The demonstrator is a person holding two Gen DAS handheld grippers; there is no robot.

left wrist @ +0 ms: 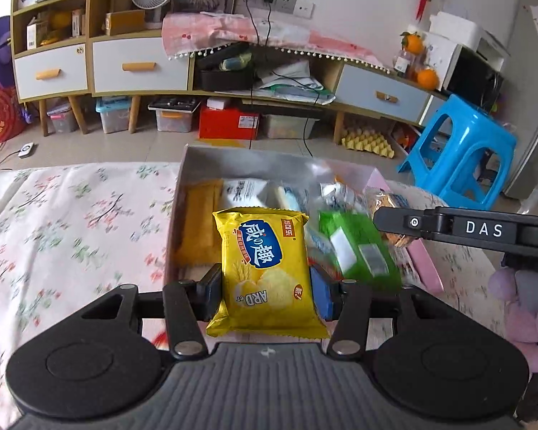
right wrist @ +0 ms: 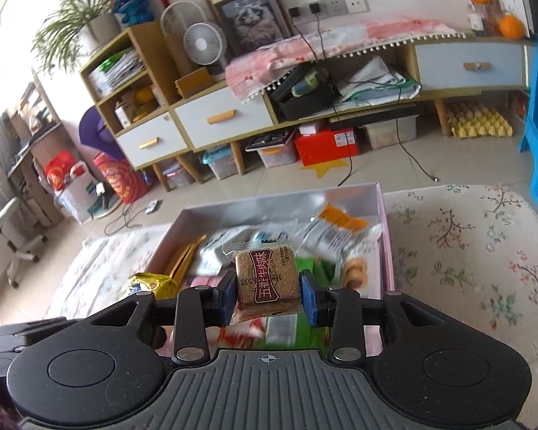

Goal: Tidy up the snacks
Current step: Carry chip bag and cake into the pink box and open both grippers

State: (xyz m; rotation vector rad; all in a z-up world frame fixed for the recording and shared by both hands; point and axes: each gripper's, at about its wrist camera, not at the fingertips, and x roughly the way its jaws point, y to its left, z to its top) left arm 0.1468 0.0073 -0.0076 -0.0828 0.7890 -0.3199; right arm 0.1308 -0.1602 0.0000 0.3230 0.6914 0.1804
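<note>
**Two snack packets held over the open box**

Two grippers are up over the table, and each has a packet clamped between its blue pads. The left gripper [left wrist: 265, 295] squeezes a bright yellow foil packet of crackers with a blue label [left wrist: 267, 268]; the packet stands upright between the fingers, its bottom edge hanging below them and its top leaning toward the far side. The right gripper [right wrist: 268, 295] pinches a small square brown biscuit in a clear wrapper with a dark red label [right wrist: 267, 277], which sits snugly between its fingers.

Both packets hang above the near end of a shallow rectangular cardboard box with pink outer walls and a silvery inside [left wrist: 265, 159]. It sits on a table covered with a white floral cloth [left wrist: 71, 215], its far end reaching the table's far edge. Inside the box lie many other snacks, some blurred: a flat orange-yellow packet [left wrist: 201, 222] along the left wall, white packets toward the far end, a green packet [left wrist: 355, 247] to the right of the yellow one, and a clear packet of round cookies [right wrist: 357, 270] by the right wall.

From the left gripper's side, the right gripper's black arm marked DAS juts in from the right, above the box's right wall. Beyond the table stand a long low cabinet with pale blue drawers [left wrist: 140, 66] and, far right, a blue plastic stool [left wrist: 462, 150].
</note>
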